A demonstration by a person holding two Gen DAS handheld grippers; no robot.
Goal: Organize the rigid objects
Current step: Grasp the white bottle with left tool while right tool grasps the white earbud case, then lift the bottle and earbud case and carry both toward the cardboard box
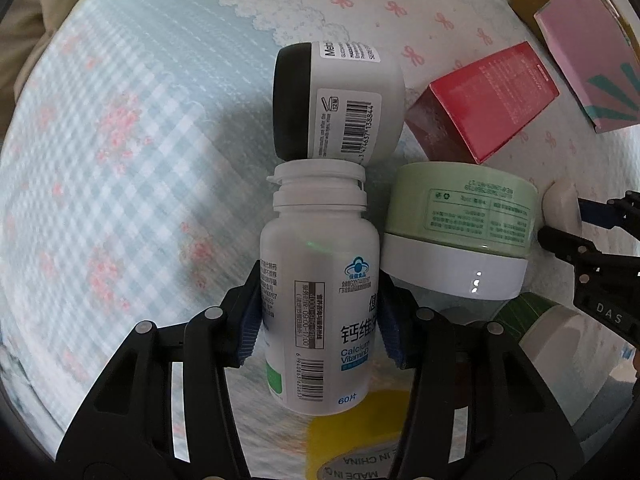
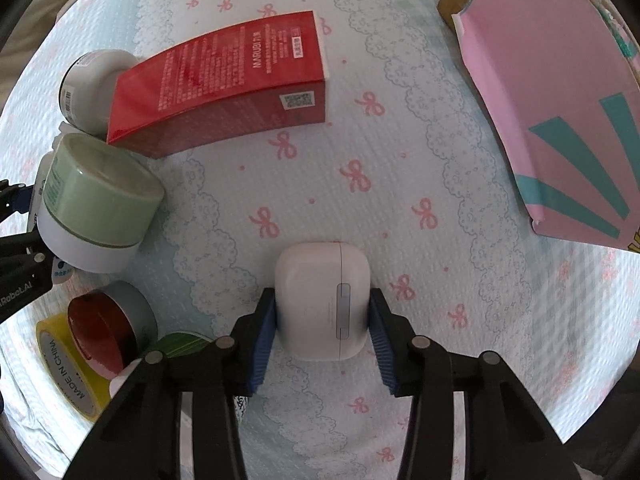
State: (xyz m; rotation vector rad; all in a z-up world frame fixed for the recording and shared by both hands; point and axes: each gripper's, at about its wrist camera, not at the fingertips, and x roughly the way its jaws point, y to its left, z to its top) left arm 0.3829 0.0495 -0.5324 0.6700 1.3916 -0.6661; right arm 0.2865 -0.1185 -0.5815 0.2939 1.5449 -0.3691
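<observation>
Left gripper [image 1: 318, 326] is pinched on a white plastic pill bottle [image 1: 316, 300], blue ribbed pads pressed on both sides of its smooth cylindrical body; the bottle lies on its side on the cloth [image 1: 132, 160], cap end pointing away from the cam. Its cap touches a white jar w/ black lid [image 1: 340, 100], also on its side. Just beside the bottle on the other side: a pale green tub w/ glossy white lid [image 1: 456, 232], tipped over. Right gripper [image 2: 322, 326] is clamped on a small white earbud case [image 2: 320, 304], rounded, smooth, hinge seam visible, resting on the cloth. The cloth is soft, quilted-looking, light blue w/ pink bows & lace print. Nearby: a red carton [image 2: 224, 84], glossy, rectangular; a pink box w/ teal stripes [image 2: 560, 112]; a round red-topped tin [image 2: 106, 328]; a yellow tape roll [image 2: 68, 368]. Green item under the tin is prob. another pack, view too cut off to tell.
</observation>
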